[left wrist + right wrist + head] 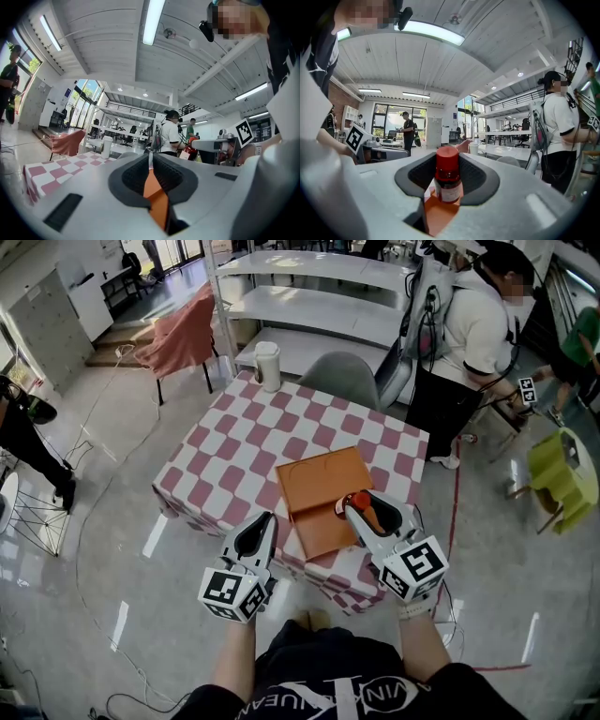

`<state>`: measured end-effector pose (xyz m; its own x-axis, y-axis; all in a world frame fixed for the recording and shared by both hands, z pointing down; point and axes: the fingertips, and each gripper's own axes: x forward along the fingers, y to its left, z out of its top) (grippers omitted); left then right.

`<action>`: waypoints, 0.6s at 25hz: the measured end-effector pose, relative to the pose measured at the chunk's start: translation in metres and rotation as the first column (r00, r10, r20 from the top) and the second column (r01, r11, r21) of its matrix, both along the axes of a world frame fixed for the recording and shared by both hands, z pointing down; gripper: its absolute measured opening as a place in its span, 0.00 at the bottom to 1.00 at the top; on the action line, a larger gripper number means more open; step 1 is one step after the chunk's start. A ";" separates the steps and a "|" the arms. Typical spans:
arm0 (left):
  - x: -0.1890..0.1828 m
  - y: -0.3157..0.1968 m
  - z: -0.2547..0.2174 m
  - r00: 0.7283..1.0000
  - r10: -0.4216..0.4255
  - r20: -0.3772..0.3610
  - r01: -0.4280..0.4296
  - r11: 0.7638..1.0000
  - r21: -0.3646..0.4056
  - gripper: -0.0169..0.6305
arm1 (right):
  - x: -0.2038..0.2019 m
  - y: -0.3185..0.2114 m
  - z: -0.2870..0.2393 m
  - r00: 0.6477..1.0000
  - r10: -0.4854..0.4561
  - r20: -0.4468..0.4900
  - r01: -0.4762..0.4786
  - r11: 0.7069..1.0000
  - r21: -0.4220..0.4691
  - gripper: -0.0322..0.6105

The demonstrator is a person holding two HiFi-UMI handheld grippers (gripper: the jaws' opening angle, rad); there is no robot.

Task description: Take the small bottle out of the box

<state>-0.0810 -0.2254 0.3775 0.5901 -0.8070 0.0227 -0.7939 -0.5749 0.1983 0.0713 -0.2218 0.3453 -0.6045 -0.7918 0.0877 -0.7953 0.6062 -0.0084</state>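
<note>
An orange box (319, 491) lies flat on the red-and-white checked table (234, 442), near its front right corner. My right gripper (356, 504) hovers over the box's right edge, shut on the small bottle (362, 502). In the right gripper view that bottle (448, 183) stands upright between the dark pads, with a red cap and a pale label, and the orange box (436, 213) shows below it. My left gripper (265, 518) is off the table's front edge, left of the box. In its own view the left gripper (151, 159) is shut with nothing in it.
A white lidded cup (267, 365) stands at the table's far edge. A grey chair (342, 379) and white shelving (319, 296) are behind the table. A person in white (478, 334) stands at the back right, near a yellow-green chair (562, 474). Cables lie on the floor.
</note>
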 end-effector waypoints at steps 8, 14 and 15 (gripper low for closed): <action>-0.004 0.000 -0.001 1.000 -0.004 -0.005 0.004 1.000 0.012 0.08 | -0.003 0.001 -0.006 1.000 -0.005 -0.001 0.005 1.000 0.022 0.27; -0.005 0.001 -0.010 1.000 -0.007 -0.007 0.007 1.000 0.025 0.08 | -0.004 0.001 -0.014 1.000 -0.010 0.004 0.010 0.999 0.032 0.27; -0.006 0.001 -0.012 1.000 -0.008 -0.007 0.008 1.000 0.027 0.08 | -0.005 0.001 -0.014 1.000 -0.009 0.005 0.009 0.999 0.032 0.27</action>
<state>-0.0874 -0.2244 0.3658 0.5834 -0.8122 -0.0033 -0.7974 -0.5735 0.1879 0.0666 -0.2211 0.3315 -0.6122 -0.7885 0.0592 -0.7896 0.6136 0.0071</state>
